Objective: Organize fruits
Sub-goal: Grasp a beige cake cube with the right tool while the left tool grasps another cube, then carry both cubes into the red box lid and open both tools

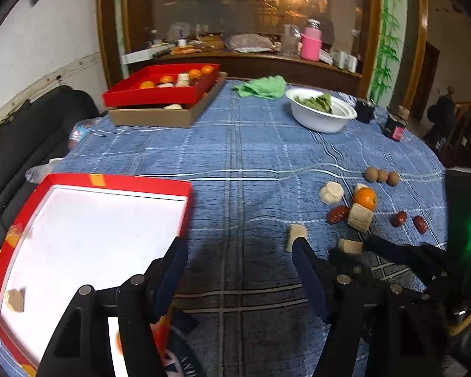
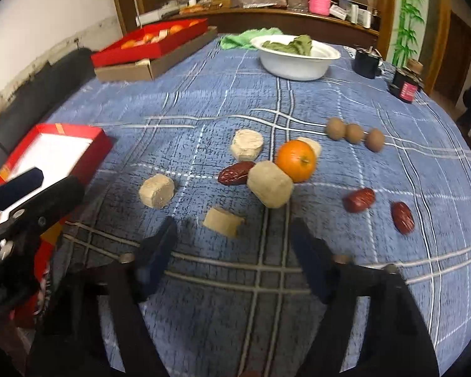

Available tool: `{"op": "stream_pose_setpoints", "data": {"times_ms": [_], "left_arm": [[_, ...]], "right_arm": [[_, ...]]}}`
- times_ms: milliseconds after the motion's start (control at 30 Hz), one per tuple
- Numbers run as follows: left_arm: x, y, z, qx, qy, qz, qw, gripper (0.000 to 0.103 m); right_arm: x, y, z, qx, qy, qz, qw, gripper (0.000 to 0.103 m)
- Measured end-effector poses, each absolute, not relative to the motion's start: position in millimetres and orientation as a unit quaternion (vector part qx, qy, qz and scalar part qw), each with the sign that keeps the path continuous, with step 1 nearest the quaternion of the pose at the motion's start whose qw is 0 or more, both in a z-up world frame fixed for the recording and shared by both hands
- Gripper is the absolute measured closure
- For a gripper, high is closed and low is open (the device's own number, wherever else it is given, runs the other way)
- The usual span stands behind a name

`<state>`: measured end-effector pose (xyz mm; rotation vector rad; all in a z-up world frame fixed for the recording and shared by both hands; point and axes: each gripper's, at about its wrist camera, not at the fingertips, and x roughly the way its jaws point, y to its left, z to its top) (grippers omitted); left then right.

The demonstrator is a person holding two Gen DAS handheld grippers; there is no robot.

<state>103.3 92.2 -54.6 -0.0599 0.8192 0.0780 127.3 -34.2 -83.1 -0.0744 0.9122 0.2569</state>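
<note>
Loose on the blue plaid cloth lie an orange (image 2: 296, 160), several beige cakes (image 2: 269, 183), three red dates (image 2: 235, 172) and three brown kiwis (image 2: 354, 132). A red box with a white floor (image 1: 88, 220) stands at the left and holds one beige cake (image 1: 14, 300). My left gripper (image 1: 238, 251) is open and empty, just right of the box's edge. My right gripper (image 2: 234, 231) is open and empty, its tips just short of a beige cake (image 2: 223, 221). The right gripper also shows in the left wrist view (image 1: 392, 251).
A second red box (image 1: 160, 89) with oranges and cakes sits on a cardboard tray (image 1: 160, 116) at the far left. A white bowl of greens (image 1: 322, 111), a green cloth (image 1: 260, 87), a black cup (image 1: 365, 110) and a dark jar (image 1: 396, 124) stand at the far side.
</note>
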Motion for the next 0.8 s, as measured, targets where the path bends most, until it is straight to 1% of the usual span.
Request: {"op": "stream_pose_setpoints", "data": {"times_ms": [33, 67, 267, 300, 333, 367, 400, 433, 467, 500, 800], "left_arm": [[106, 90, -56, -0.028, 0.4, 0.038, 0.915, 0.036], [110, 87, -58, -0.028, 0.401, 0.037, 0.915, 0.036], [131, 66, -70, -0.023, 0.417, 0.027, 0.908, 0.036], [136, 61, -73, -0.018, 0.423, 0.025, 0.906, 0.039], [140, 56, -77, -0.014, 0.428, 0.024, 0.904, 0.047], [146, 52, -82, -0.009, 0.435, 0.024, 0.9, 0.05], [149, 49, -86, -0.007, 0.44, 0.026, 0.898, 0.06], [153, 47, -92, -0.004, 0.447, 0.031, 0.894, 0.079], [156, 46, -97, -0.004, 0.453, 0.031, 0.891, 0.081], [154, 44, -96, -0.003, 0.444, 0.033, 0.895, 0.089], [119, 34, -81, -0.003, 0.434, 0.035, 0.9, 0.089]], "right_arm": [[131, -34, -86, -0.042, 0.442, 0.119, 0.888, 0.071], [131, -34, -85, -0.05, 0.436, 0.112, 0.891, 0.079], [127, -60, -80, -0.04, 0.435, 0.098, 0.894, 0.079], [125, -69, -78, -0.031, 0.432, 0.093, 0.897, 0.079], [124, -76, -76, -0.024, 0.428, 0.089, 0.899, 0.079], [122, -83, -73, -0.017, 0.424, 0.087, 0.901, 0.079], [120, -88, -71, -0.013, 0.42, 0.085, 0.904, 0.079], [118, -93, -69, -0.009, 0.415, 0.084, 0.906, 0.079], [117, -96, -67, -0.006, 0.413, 0.084, 0.907, 0.079], [116, -98, -66, -0.004, 0.41, 0.085, 0.908, 0.079], [93, -102, -58, -0.001, 0.402, 0.093, 0.911, 0.079]]}}
